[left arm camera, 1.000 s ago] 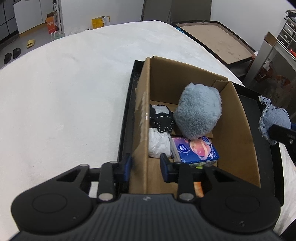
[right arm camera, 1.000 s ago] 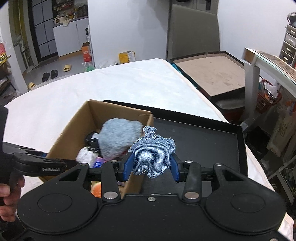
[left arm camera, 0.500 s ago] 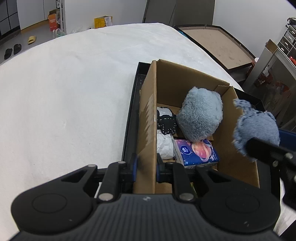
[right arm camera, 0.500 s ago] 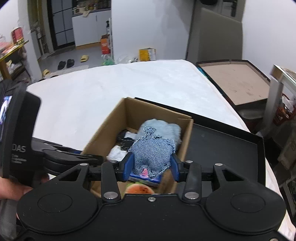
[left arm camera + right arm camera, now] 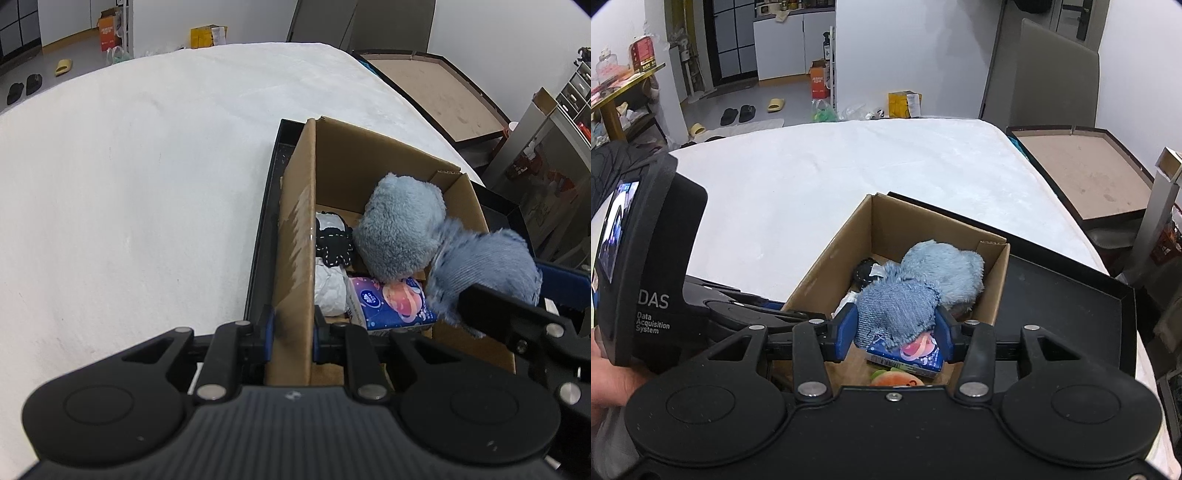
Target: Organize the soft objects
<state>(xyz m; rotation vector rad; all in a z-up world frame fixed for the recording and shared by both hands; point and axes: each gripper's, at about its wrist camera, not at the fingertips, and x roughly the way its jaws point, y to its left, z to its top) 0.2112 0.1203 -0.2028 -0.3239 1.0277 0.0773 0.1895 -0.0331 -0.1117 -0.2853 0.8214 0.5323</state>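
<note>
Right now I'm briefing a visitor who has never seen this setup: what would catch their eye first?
Probably the open cardboard box on a black tray, with a fluffy blue-grey plush inside. Next, the denim pouch between the pads of the right claw, which is opening above the box. Then the left claw, clamped on the box's near side wall.

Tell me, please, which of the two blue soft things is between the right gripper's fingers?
The denim pouch, woven with frayed edges; the fluffy blue plush lies in the box.
</note>
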